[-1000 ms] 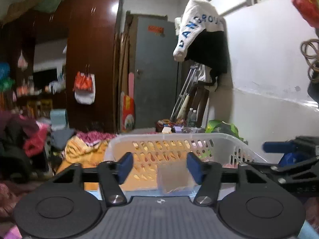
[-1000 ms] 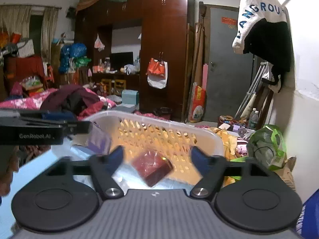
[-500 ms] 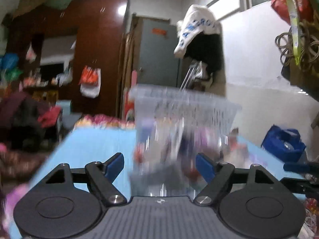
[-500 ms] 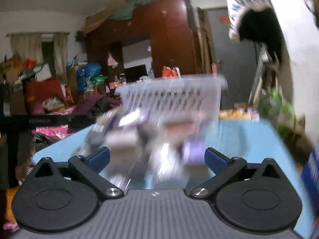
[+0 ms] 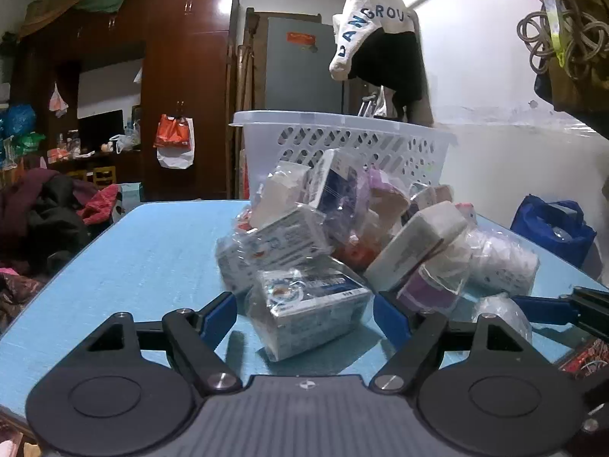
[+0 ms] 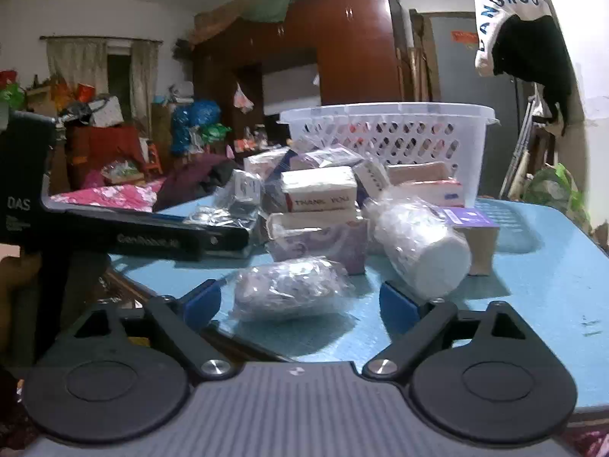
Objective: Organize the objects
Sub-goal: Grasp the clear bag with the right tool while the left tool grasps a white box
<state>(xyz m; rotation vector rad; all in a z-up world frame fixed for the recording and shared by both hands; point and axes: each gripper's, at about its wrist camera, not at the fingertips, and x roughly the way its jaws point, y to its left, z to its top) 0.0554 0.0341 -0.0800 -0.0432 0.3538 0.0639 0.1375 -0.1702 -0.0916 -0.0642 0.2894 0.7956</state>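
Observation:
A pile of plastic-wrapped boxes and packets (image 5: 342,236) lies on the blue table (image 5: 144,251), in front of a white perforated basket (image 5: 342,141). My left gripper (image 5: 304,318) is open, its blue fingertips on either side of a wrapped blue-and-white box (image 5: 312,316) without gripping it. In the right wrist view the same pile (image 6: 323,198) and basket (image 6: 388,133) show. My right gripper (image 6: 300,304) is open around a wrapped purple packet (image 6: 289,289); a wrapped white roll (image 6: 422,251) lies beside its right fingertip.
The left gripper's black body (image 6: 125,236) crosses the left of the right wrist view. The right gripper's arm (image 5: 563,308) shows at the left view's right edge. A blue bag (image 5: 552,228) sits beyond the table. Clothes piles and wardrobes surround the table.
Both grippers dropped from above the basket down to table level. The basket, seen from above a second ago, now stands behind a pile of wrapped items on the table.

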